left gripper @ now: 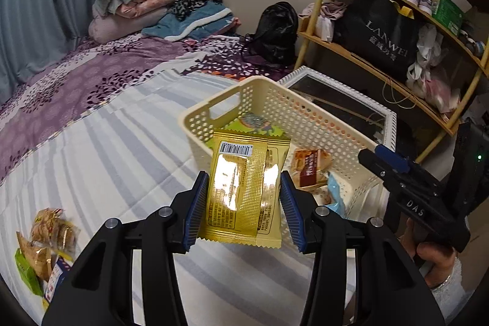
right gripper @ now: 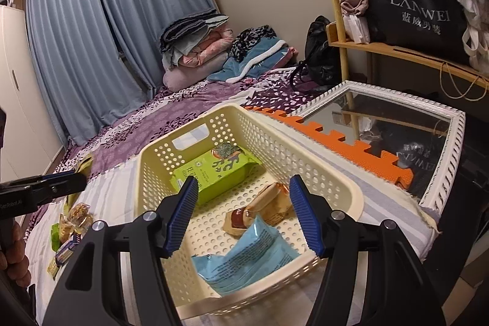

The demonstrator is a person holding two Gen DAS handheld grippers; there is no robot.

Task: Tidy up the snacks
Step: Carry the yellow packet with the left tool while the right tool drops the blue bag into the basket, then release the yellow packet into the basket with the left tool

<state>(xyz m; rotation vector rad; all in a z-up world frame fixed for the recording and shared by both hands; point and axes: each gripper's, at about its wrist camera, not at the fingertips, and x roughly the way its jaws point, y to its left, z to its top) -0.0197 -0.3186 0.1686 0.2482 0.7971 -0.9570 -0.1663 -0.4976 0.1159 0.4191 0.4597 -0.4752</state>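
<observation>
1. Left gripper (left gripper: 243, 197): blue ribbed pads clamped on both side edges of a gold foil snack packet (left gripper: 244, 188). The packet is held upright with its barcode end at the top, in front of the near-left corner of the basket.
2. Right gripper (right gripper: 241, 214): fingers spread wide, nothing between the pads. It hovers over the near end of the cream perforated basket (right gripper: 321, 173).
3. The basket sits on the striped bedspread (left gripper: 116, 148), close to the bed's right edge. One handle slot shows in its far wall.
4. Basket contents, right wrist view: green snack box (right gripper: 214, 170) at the far left, lying flat; two tan and brown wrapped cakes (right gripper: 259, 208) in the middle, touching one another; light blue packet (right gripper: 250, 258) at the near end, partly overlapping the nearer cake.
5. In the left wrist view the right gripper's body (left gripper: 412, 188) sits at the basket's right side, with the person's hand (left gripper: 434, 258) gripping its handle.
6. Loose snack pile (left gripper: 42, 246) on the bedspread at far left, well apart from the basket: clear-wrapped biscuits, a green pack, and a blue-and-white pack. The same pile shows at lower left in the right wrist view (right gripper: 70, 231).
7. White-framed mirror (right gripper: 428, 124) lies just right of the basket, with an orange foam mat (right gripper: 360, 148) between them.
8. Wooden shelf (left gripper: 382, 75) stands at right, holding a black LANWEI bag (left gripper: 385, 38).
</observation>
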